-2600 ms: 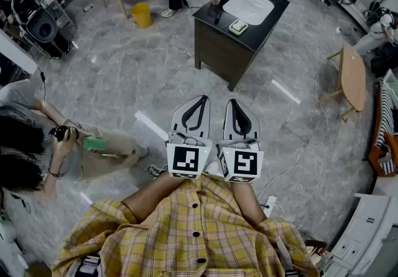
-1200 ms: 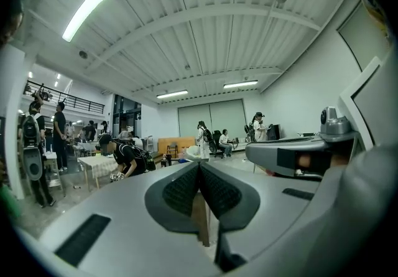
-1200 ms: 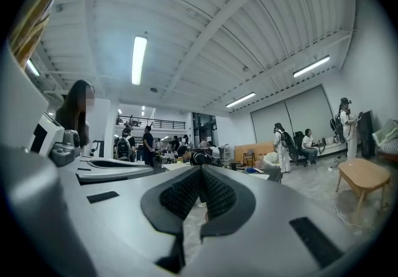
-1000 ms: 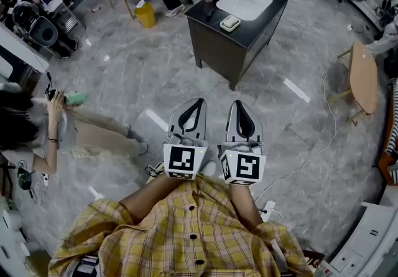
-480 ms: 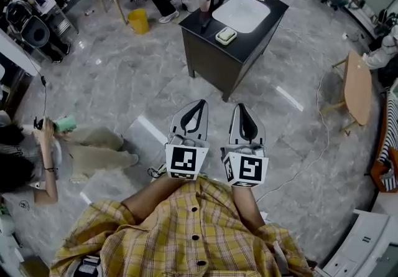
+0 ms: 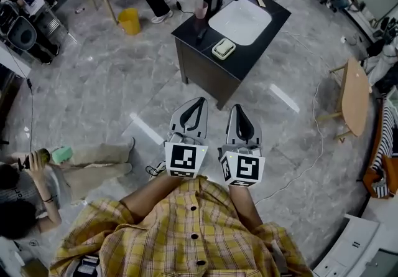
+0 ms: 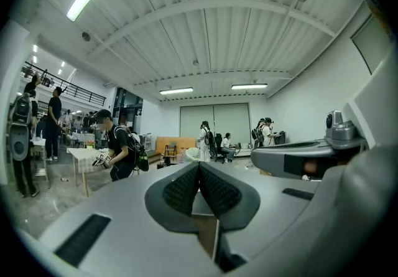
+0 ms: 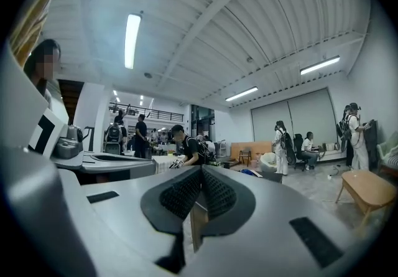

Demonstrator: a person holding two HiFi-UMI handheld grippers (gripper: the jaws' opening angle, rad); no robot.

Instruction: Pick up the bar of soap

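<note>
Soap point(image 6: 224, 49) on dark cabinet point(image 6: 200, 71), beside white basin point(image 6: 240, 22)

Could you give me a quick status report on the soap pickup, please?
Left gripper shut, empty. Right gripper shut, empty. Bar of soap untouched on dark cabinet ahead, beside white sink. Only floor between.
</note>
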